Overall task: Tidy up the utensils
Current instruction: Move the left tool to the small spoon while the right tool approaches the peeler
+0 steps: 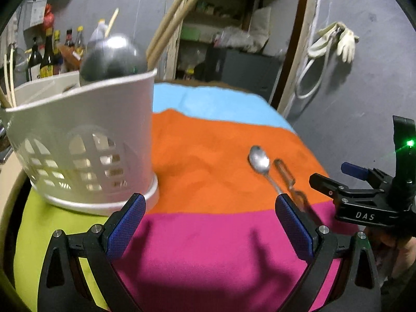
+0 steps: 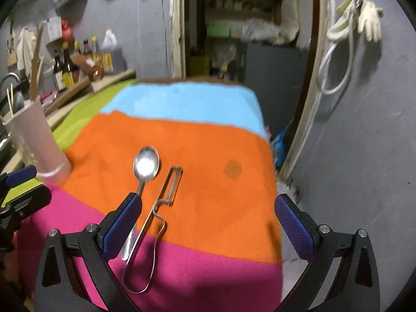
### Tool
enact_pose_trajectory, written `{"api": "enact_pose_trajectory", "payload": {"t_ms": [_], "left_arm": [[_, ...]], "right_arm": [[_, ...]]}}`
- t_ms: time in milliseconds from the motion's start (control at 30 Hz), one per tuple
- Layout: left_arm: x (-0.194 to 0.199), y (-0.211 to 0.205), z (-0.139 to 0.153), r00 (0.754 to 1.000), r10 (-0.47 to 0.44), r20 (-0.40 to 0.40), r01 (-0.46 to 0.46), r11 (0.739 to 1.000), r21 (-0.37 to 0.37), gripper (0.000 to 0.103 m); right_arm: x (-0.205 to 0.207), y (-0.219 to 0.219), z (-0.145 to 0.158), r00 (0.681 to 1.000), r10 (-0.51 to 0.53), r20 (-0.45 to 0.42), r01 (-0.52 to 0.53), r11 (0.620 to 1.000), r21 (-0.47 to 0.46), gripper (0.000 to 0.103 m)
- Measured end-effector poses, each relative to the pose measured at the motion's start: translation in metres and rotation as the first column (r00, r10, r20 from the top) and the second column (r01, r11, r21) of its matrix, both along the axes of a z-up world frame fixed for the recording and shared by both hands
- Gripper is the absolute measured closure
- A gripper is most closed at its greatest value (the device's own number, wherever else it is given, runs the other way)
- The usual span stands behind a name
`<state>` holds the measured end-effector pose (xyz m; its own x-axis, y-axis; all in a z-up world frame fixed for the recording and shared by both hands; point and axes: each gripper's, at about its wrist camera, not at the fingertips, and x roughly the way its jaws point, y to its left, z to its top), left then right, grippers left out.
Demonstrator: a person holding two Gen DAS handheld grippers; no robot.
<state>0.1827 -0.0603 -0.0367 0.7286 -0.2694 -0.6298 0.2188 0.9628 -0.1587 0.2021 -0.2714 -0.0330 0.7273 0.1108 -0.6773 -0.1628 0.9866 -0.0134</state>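
Both grippers up over the table, nothing in either one. Left gripper (image 1: pixel 210 221) has its jaws spread wide, blue pads (image 1: pixel 126 227) bare, only magenta cloth between them. Right gripper (image 2: pixel 208 219) is spread wide too, empty, hanging over the orange/magenta part of the cloth (image 2: pixel 208 156).

Spoon (image 2: pixel 146 165) lies flat on the orange band, bowl facing up & pointing away from the camera, handle running back toward the right gripper's left pad (image 2: pixel 121 226), which hides part of it. Can't tell whether pad & handle touch. Just beside it on the right: a wire-handled peeler (image 2: pixel 158 208), blade end on orange, looped handle down on magenta, roughly parallel w/ the spoon, the two close but apart at the heads.

From the left wrist view the same spoon (image 1: pixel 258 162) & peeler (image 1: pixel 286 175) sit off to the right, near the right pad's tip, blurry. The right gripper's black body shows at that view's far right edge w/ a green light on.

White utensil holder (image 1: pixel 85 135) stands upright at left, slotted wall, on the green/orange part of the cloth, just ahead of the left gripper's left pad. A metal ladle bowl (image 1: pixel 114 57) & wooden sticks (image 1: pixel 9 83) poke out the top. In the right wrist view the holder (image 2: pixel 39 140) is at the far left edge, well apart from the spoon.
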Motion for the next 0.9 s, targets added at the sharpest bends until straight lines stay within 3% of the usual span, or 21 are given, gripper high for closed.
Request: {"api": "enact_pose_trajectory", "payload": {"t_ms": [267, 533, 733, 900], "left_arm": [[0.017, 0.0, -0.012, 0.994, -0.002, -0.108, 0.005, 1.0, 0.03, 0.006], [0.024, -0.008, -0.013, 0.99, -0.047, -0.131, 0.053, 0.998, 0.044, 0.006], [0.044, -0.014, -0.016, 0.978, -0.091, -0.185, 0.094, 0.996, 0.003, 0.023], [0.06, -0.027, -0.014, 0.972, -0.141, -0.187, 0.14, 0.99, -0.019, 0.044]], "right_arm": [[0.017, 0.012, -0.016, 0.993, 0.061, -0.101, -0.064, 0.998, -0.026, 0.008], [0.026, 0.014, -0.024, 0.986, 0.08, -0.149, -0.091, 0.993, -0.072, 0.019], [0.022, -0.001, -0.023, 0.982, 0.093, -0.167, -0.103, 0.993, -0.056, 0.03], [0.013, -0.02, -0.022, 0.983, 0.081, -0.166, -0.088, 0.995, -0.036, 0.052]]}}
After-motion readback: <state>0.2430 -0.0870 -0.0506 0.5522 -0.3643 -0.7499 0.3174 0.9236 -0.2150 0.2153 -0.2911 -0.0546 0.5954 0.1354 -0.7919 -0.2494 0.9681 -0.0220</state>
